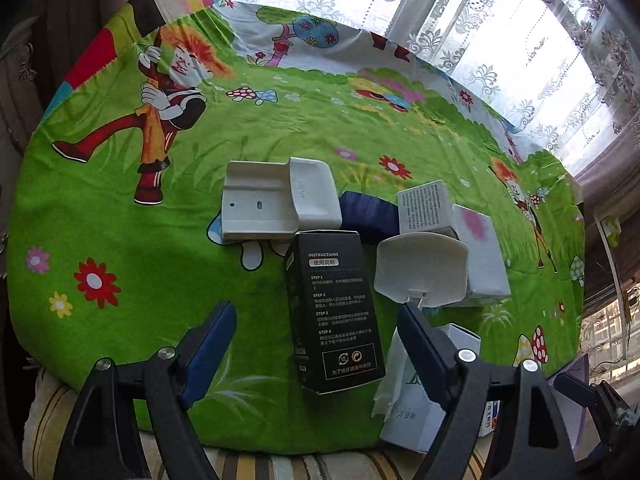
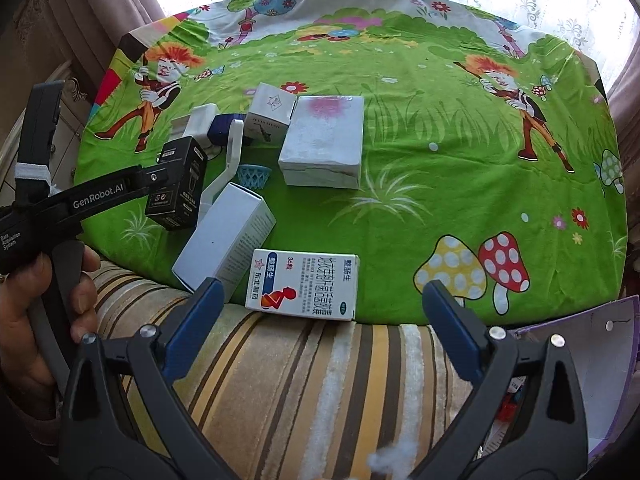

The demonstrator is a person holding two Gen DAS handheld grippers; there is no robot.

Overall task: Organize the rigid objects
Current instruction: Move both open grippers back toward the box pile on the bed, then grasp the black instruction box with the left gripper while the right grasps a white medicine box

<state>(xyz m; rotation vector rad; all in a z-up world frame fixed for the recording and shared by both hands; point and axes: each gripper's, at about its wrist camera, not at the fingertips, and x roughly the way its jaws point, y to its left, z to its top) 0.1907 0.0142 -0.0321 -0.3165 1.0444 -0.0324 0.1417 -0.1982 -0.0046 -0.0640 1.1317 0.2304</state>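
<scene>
we hold the left gripper [image 1: 316, 344] with jaws wide, empty, the black box [image 1: 334, 312] standing between its fingers in the lower middle of the frame. the right gripper [image 2: 320, 316] also gapes wide, empty, just below the medicine box [image 2: 304, 284] at the green cloth's [image 2: 420, 184] lower edge.

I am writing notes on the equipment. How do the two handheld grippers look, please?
Both are alike: the left gripper and right gripper have black angular arms with silver round bolts and flat blue pads. In the right wrist view the left gripper's black body shows white "GenRobot.AI" lettering, a white band on its rear part, and a hand on a grey handle.
</scene>
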